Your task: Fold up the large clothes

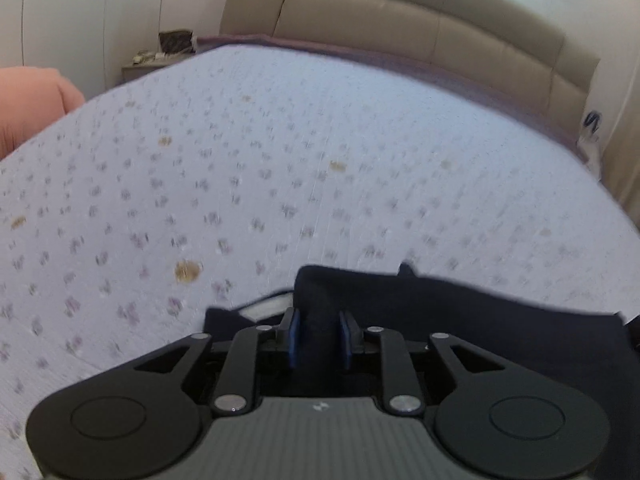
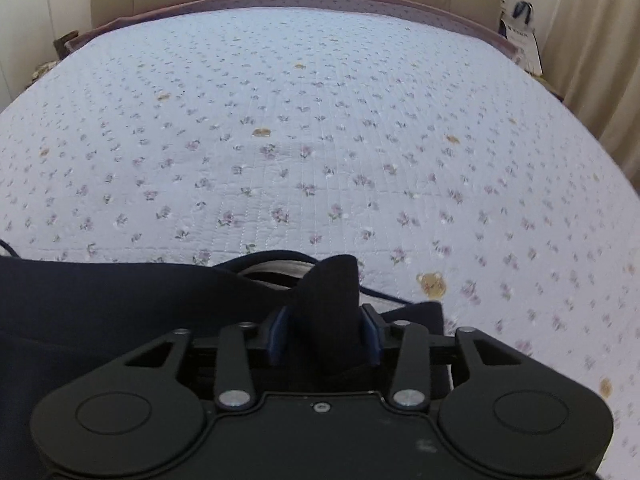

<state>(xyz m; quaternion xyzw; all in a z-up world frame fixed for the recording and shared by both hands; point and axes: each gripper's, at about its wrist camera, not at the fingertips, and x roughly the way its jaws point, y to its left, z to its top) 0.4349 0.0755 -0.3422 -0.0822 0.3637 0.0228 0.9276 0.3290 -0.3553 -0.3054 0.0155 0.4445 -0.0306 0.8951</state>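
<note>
A dark navy garment [image 1: 480, 320] lies at the near edge of a bed with a pale floral quilt [image 1: 280, 160]. My left gripper [image 1: 319, 328] is shut on a bunched fold of the navy garment, which stretches off to the right. In the right wrist view, my right gripper [image 2: 324, 324] is shut on another raised fold of the same garment [image 2: 100, 300], which stretches off to the left. A strip of white lining [image 2: 276, 268] shows just beyond the held fold. The garment's lower part is hidden under both grippers.
A beige padded headboard [image 1: 400, 20] runs along the far side of the bed. A bedside table with small items [image 1: 160, 56] stands at the far left. A salmon-coloured cloth [image 1: 32, 100] shows at the left. Beige curtains [image 2: 592, 40] hang at the right.
</note>
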